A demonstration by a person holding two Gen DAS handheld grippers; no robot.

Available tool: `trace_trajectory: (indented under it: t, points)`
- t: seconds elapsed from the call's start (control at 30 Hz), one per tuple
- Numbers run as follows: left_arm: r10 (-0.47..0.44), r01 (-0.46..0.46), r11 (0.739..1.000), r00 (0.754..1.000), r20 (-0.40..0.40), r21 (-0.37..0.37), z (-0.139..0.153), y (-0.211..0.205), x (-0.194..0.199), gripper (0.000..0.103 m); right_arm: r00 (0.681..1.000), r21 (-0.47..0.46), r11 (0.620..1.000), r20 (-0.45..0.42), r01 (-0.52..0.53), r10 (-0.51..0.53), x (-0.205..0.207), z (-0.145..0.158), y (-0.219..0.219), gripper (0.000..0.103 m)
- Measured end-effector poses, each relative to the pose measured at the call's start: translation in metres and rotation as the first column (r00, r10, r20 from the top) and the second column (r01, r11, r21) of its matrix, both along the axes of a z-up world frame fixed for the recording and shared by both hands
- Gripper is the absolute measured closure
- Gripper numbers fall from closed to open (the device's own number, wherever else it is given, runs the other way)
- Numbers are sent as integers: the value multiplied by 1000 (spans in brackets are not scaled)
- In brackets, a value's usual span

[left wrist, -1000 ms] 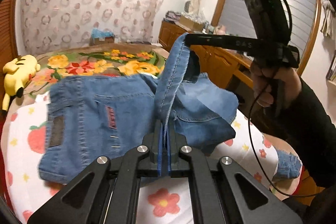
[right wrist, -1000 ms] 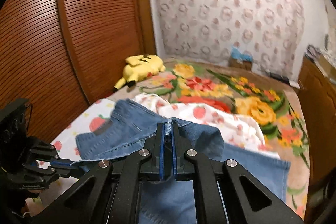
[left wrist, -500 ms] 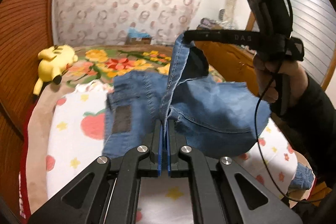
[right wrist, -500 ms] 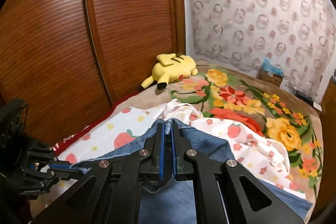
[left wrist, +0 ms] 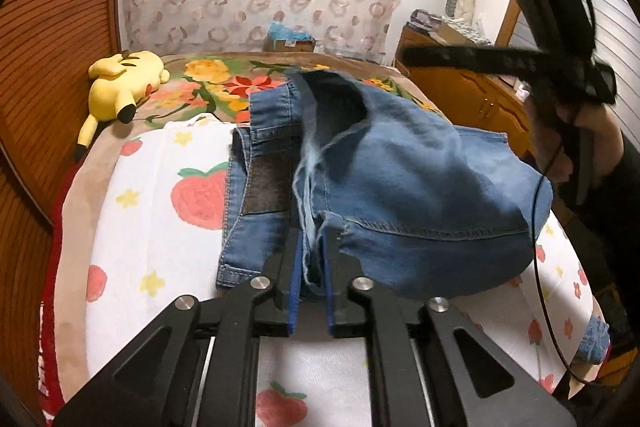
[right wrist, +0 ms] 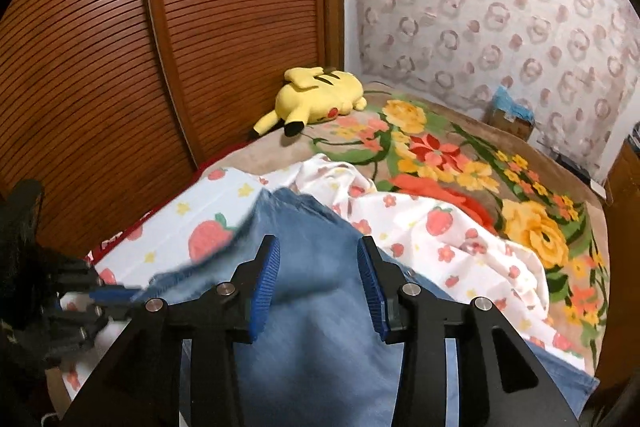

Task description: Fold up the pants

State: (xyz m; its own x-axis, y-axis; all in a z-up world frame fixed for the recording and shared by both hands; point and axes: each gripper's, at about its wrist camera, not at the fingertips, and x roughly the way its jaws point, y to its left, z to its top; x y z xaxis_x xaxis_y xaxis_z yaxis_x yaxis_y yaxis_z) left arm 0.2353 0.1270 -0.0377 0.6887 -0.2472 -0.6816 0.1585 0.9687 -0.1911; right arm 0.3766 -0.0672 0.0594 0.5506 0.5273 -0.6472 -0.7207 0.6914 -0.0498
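Observation:
Blue jeans (left wrist: 420,187) lie on the strawberry-print sheet (left wrist: 160,227), the leg part folded over onto the waist part with its brown patch (left wrist: 266,187). My left gripper (left wrist: 312,251) has its jaws slightly apart, with the frayed hem (left wrist: 306,187) still between them. My right gripper (right wrist: 316,267) is open and empty above the denim (right wrist: 312,327). It also shows in the left wrist view (left wrist: 408,53), held above the jeans at the right.
A yellow plush toy (left wrist: 120,83) lies at the bed's far left by the slatted wooden door (right wrist: 120,67). A floral blanket (right wrist: 480,179) covers the far bed. A wooden dresser (left wrist: 472,99) stands to the right. A small box (left wrist: 290,39) sits by the curtain.
The right gripper has opened and let the jeans drop. The left gripper's jaws have parted a little. The folded leg has come down over the waist part.

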Motion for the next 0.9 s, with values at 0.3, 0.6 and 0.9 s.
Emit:
trace_trajectory:
  t: [0.3, 0.6, 0.9]
  points:
    - [13, -13, 1000, 999, 40, 4, 12, 4, 5, 38, 996, 9, 996, 14, 90, -90, -46, -3, -46, 61]
    - [-23, 22, 1000, 999, 32, 19, 15, -18, 43, 27, 984, 10, 985, -42, 172, -172, -56, -31, -79, 54]
    - [-55, 55, 998, 998, -10, 33, 15, -22, 86, 43, 974, -25, 981, -115, 193, -194, -35, -59, -68, 54]
